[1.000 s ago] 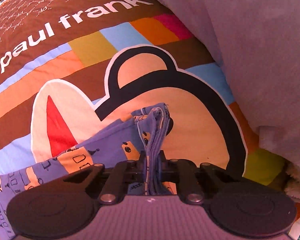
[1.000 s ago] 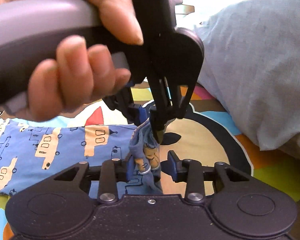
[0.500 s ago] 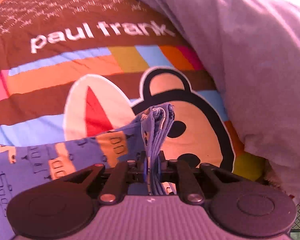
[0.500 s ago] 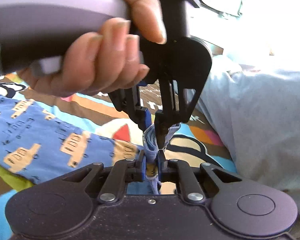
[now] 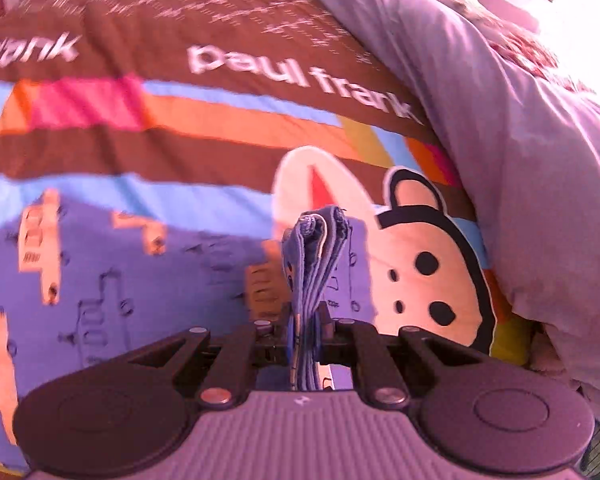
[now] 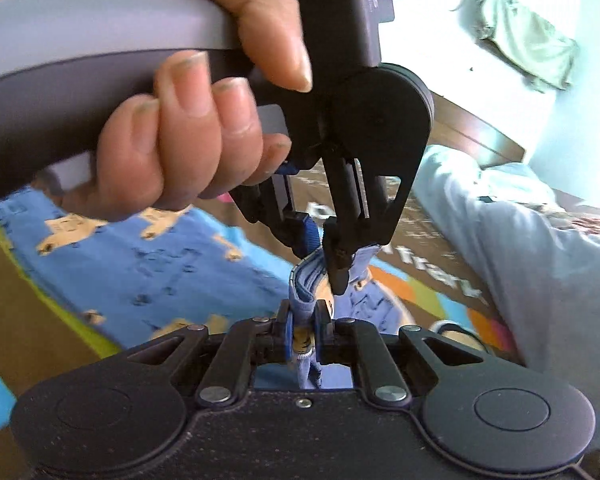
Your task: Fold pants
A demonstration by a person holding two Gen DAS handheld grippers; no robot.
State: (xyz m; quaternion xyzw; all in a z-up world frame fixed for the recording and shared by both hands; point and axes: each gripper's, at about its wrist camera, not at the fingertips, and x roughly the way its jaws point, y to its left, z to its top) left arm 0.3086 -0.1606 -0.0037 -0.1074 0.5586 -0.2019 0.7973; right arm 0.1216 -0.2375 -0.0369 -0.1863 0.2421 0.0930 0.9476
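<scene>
The pants [image 5: 112, 280] are blue with little tan trucks and thin black line drawings on them. In the left wrist view they spread over the lower left of the frame, lying on a bedspread [image 5: 220, 128]. One edge of the pants is bunched into a thick stack of layers that stands up in the bottom middle of the frame. The left gripper [image 5: 305, 334] is squeezed tight on that stack, with its two blue pads pressing on both sides.

In the right wrist view the pants [image 6: 148, 264] lie across the middle left. The right gripper [image 6: 302, 330] at the bottom middle is clamped on the same bunched edge. Just above it, the left gripper [image 6: 320, 252] comes down from the top and pinches the bunch too. A hand [image 6: 188, 112] in the upper left wraps around its gray handle.

The bedspread is brown with stripes of orange, blue, pink and yellow. It has white words that say "paul frank" and a big cartoon monkey face [image 5: 428, 272] in the right middle. A pale gray blanket [image 5: 500, 140] is heaped along the right side, lying over the edge of the bedspread.

There are no boxes or baskets to see.
</scene>
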